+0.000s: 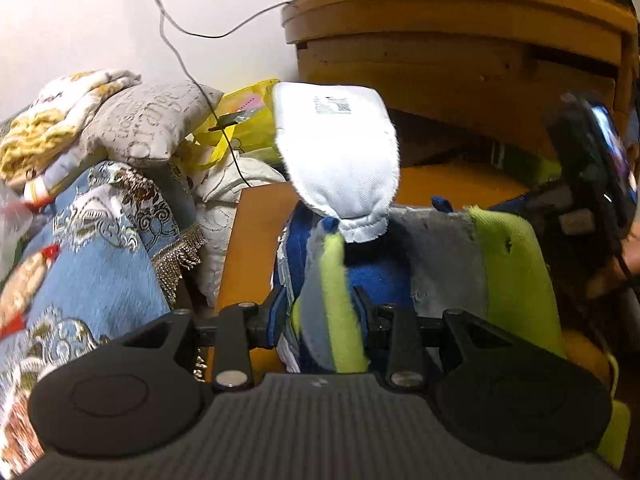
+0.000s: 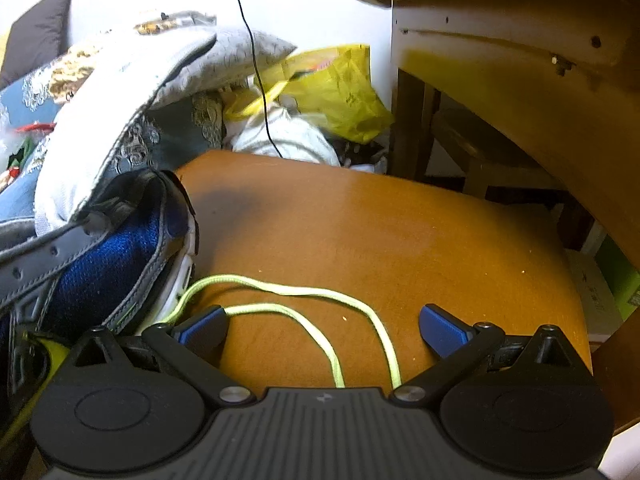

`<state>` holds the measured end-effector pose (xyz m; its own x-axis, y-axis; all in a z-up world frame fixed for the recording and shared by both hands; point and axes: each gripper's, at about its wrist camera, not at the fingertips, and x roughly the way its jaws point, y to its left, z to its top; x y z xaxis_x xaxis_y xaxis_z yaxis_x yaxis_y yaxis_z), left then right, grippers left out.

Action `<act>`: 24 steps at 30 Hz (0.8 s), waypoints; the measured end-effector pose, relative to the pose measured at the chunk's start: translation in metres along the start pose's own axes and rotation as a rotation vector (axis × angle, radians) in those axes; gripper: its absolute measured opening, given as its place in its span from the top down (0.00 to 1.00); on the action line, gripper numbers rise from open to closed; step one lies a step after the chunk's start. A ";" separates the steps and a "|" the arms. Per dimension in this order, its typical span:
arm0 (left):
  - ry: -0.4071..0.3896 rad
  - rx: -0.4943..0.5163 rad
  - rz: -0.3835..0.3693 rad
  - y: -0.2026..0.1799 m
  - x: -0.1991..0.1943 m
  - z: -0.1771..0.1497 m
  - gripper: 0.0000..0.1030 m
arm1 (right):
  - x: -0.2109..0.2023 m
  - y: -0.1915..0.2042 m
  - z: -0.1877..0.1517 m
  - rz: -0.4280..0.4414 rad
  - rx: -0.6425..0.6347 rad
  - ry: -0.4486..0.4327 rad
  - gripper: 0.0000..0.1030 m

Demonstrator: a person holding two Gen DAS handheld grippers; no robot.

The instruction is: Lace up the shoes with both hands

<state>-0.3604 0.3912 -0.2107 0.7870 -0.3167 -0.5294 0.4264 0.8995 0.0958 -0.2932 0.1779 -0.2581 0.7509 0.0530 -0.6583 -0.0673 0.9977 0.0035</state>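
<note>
So the shoe (image 2: 104,256) sits on the wooden stool (image 2: 400,240), blue mesh with grey trim, at the far left of the right wrist view, and it runs roughly front to back along that edge of the seat. The left gripper (image 1: 320,312) is right on top of it: its jaws are partly closed around the shoe's collar, pads pressing on the grey and lime padding, with the white tongue (image 1: 340,148) flipped up straight ahead of it. That hand looks like it's just steadying the shoe. The right gripper (image 2: 324,324) is wide open and holding nothing. The bit that matters is the lace (image 2: 320,292): lime cord coming off the shoe's side, looping across the seat to the right and curling back under the right gripper's body, two strands running between its spread fingers, the inner one just beside the left finger (image 2: 204,324). So the right hand's clearly the nearer one for the lace, which sits just below and ahead of its jaws. I'd guess it only needs to dip and pinch, though I can't see where the lace tips end.
</note>
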 end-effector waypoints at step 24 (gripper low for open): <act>-0.057 -0.086 -0.039 0.012 -0.004 -0.006 0.70 | -0.087 0.043 0.077 0.205 -0.106 -0.322 0.28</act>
<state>-0.3612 0.4052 -0.2121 0.7960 -0.3664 -0.4819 0.4194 0.9078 0.0024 -0.3107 0.2191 -0.1430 0.8815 0.2777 -0.3819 -0.2920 0.9562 0.0214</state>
